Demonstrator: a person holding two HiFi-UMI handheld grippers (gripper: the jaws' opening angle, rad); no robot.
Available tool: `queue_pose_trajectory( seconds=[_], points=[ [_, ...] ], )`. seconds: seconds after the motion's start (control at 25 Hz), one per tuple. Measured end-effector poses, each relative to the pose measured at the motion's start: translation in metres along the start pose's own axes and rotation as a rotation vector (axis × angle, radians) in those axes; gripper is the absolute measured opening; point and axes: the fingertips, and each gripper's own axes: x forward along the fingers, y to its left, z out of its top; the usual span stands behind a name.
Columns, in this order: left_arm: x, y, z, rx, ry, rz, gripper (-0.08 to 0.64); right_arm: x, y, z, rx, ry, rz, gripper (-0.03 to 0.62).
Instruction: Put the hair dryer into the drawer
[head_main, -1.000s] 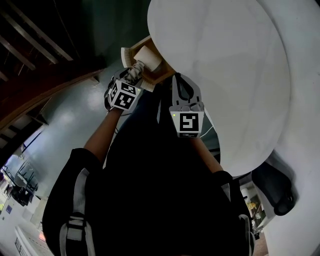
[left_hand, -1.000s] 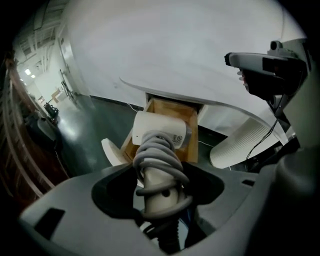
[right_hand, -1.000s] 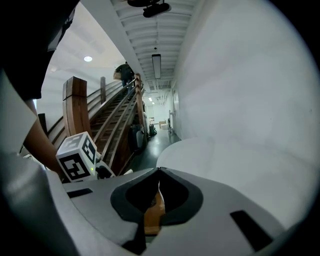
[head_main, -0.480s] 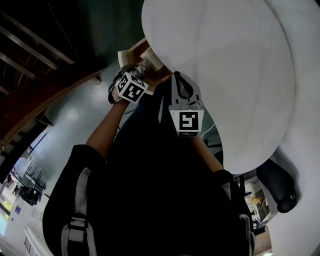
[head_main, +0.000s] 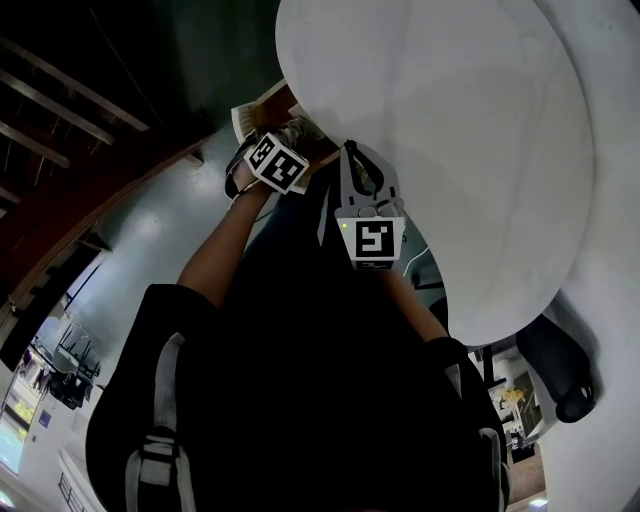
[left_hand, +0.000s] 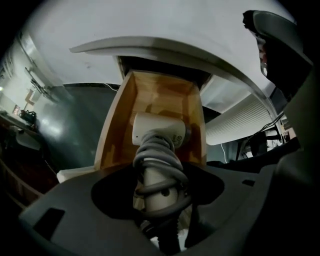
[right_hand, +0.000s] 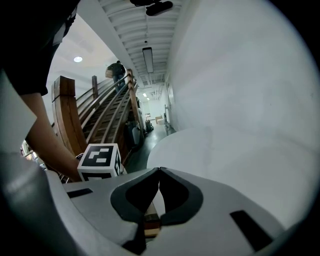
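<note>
The left gripper (head_main: 283, 143) has shifted up and to the right in the head view, closer to the open drawer (head_main: 262, 100) under the rim of the round white table (head_main: 430, 130). The right gripper (head_main: 358, 165) sits at nearly the same spot, at centre frame, pointing at the table's edge.

From the head view the drawer is only a small wooden corner at upper centre, with a pale shape by the left gripper. The left gripper view makes it plain. Its fingers (left_hand: 200, 192) pinch the handle of a white hair dryer (left_hand: 159, 131) with a grey cord (left_hand: 156, 155) wound round that handle. The dryer's head is over the wooden floor of the drawer, between its two side walls, and the table's underside arches across the top of the frame. Whether the dryer touches the drawer floor cannot be told.

The right gripper view faces the other way, with the table's white top filling its right half and a wooden staircase (right_hand: 107, 107) running up at the left. Its fingers are pressed together at the tips, and a sliver of wood shows through the gap behind them. The left gripper's marker cube (right_hand: 100, 161) stands at lower left.
</note>
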Motion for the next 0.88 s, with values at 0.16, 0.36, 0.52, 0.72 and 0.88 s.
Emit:
queue_pose_trajectory(
  seconds=[0.16, 0.36, 0.52, 0.72, 0.88],
  points=[
    [0.006, 0.002, -0.004, 0.021, 0.054, 0.004, 0.28, 0.005, 0.001, -0.003, -0.002, -0.002, 0.001, 0.022],
    [0.01, -0.001, -0.006, 0.042, 0.1, 0.012, 0.281, 0.005, 0.006, -0.006, 0.022, 0.001, 0.017, 0.021],
    [0.014, 0.001, -0.009, 0.053, 0.147, 0.03, 0.281, 0.006, 0.008, -0.008, 0.013, -0.003, 0.016, 0.023],
    [0.018, 0.002, -0.014, 0.079, 0.199, 0.06, 0.285, 0.003, 0.009, -0.009, 0.006, -0.007, 0.008, 0.021],
    [0.018, 0.002, -0.015, 0.071, 0.213, 0.047, 0.295, 0.001, 0.009, -0.009, 0.014, -0.008, -0.004, 0.022]
  ],
)
